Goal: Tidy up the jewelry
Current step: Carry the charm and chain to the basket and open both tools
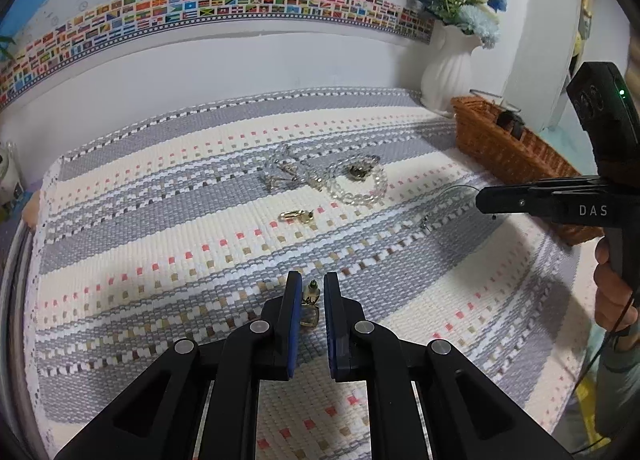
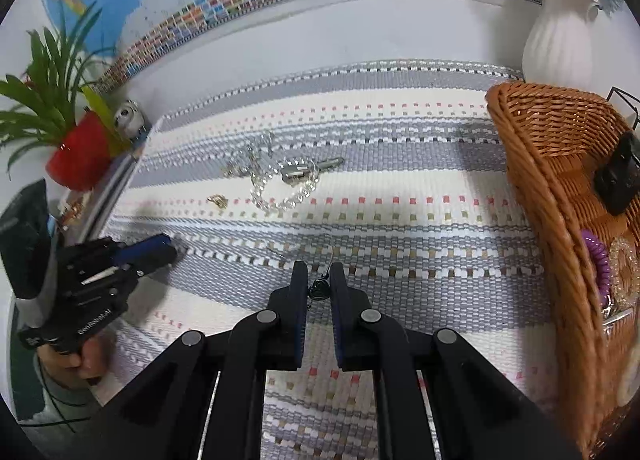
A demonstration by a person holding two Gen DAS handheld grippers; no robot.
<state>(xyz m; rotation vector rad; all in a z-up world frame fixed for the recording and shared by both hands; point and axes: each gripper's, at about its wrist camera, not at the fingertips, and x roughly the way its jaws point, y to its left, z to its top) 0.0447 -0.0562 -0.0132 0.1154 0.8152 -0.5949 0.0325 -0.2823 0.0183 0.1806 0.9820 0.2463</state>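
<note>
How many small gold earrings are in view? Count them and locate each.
2. One small gold earring sits between the left gripper's fingers; the other lies on the striped woven mat, near the clear bead bracelet. Others may be hidden in the jewelry tangle.

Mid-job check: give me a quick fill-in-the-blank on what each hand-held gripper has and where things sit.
1. Between the fingers of the left hand-held gripper sits a small ____ earring.
2. The clear bead bracelet lies on the woven ____.
3. The purple coil hair tie lies inside the wicker ____.

Missing words: gold; mat; basket
</note>
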